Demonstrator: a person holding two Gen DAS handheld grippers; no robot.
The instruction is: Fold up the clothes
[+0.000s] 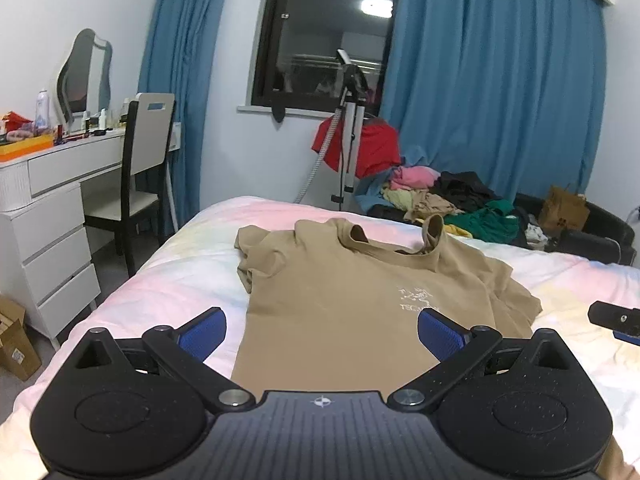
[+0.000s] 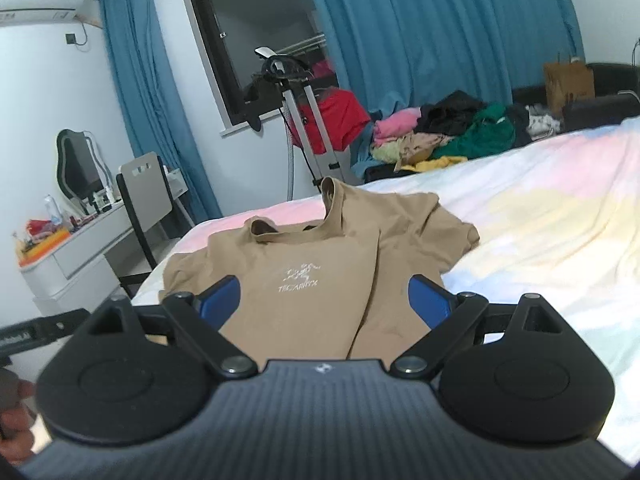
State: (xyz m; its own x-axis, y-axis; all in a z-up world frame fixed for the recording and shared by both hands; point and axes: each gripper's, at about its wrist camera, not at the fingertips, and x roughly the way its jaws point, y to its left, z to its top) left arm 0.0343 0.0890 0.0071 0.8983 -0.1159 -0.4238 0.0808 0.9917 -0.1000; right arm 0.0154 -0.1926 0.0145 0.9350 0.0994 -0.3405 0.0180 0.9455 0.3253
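A tan T-shirt [image 1: 340, 304] with a white chest logo lies front up on the pastel bed, collar away from me. It also shows in the right wrist view [image 2: 304, 280], where its right side is folded in along a lengthwise crease. My left gripper [image 1: 322, 332] is open and empty, hovering over the shirt's lower part. My right gripper [image 2: 324, 302] is open and empty, just above the shirt below the logo. The tip of the right gripper [image 1: 614, 320] shows at the right edge of the left wrist view.
The bed [image 1: 168, 280] has a pink, yellow and white cover. A pile of mixed clothes [image 1: 448, 200] lies beyond the far edge. A tripod stand with a red garment [image 1: 352, 136] stands by the window. A white dresser [image 1: 52, 216] and chair [image 1: 144, 168] are left.
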